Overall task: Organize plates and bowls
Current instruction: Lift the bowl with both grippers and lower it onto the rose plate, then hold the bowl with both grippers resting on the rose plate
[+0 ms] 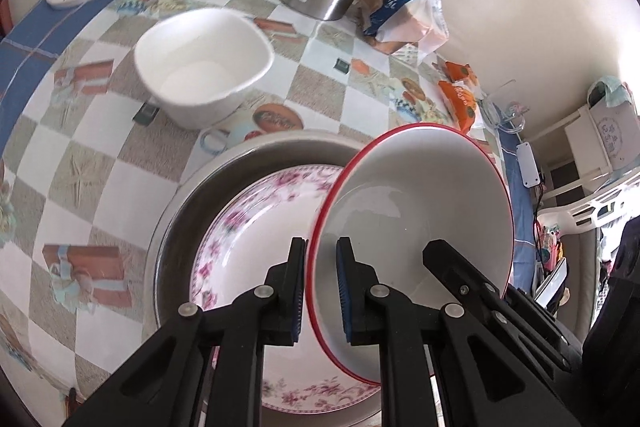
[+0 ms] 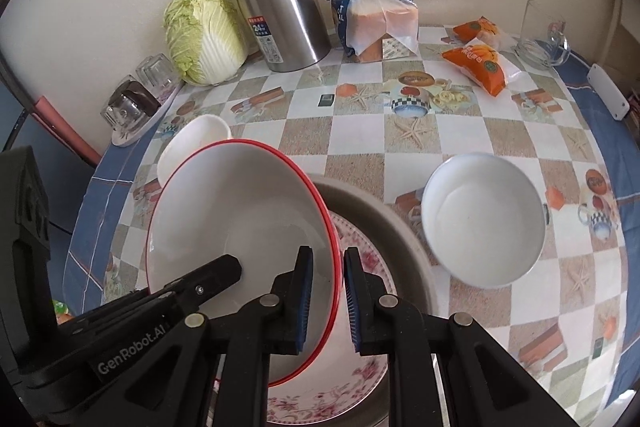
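Table, covered in a checkered printed oilcloth: it lies below and ahead of both of my grippers. Directly beneath them sits a wide grey round basin holding a white plate with a pink floral rim.

Red-rimmed white bowl: I carry it between both tools, tilted, above the floral plate. My left gripper is clamped on its near-left rim, one pad inside and one outside; my right gripper pinches the opposite rim likewise.

Plain white round bowl: on the cloth, ahead and to the right of my right gripper, just beside the basin. A white rounded-square bowl stands ahead and left of my left gripper, apart from the basin.

Steel jug with black handle, napa cabbage and bagged bread loaf: far ahead, against the wall.

Risks, as I judge them: each grip bites only thin glazed rim, so uneven motion of my two hands could twist the bowl free, dropping it onto the plate. Lowering it tilted could chip rim against rim.
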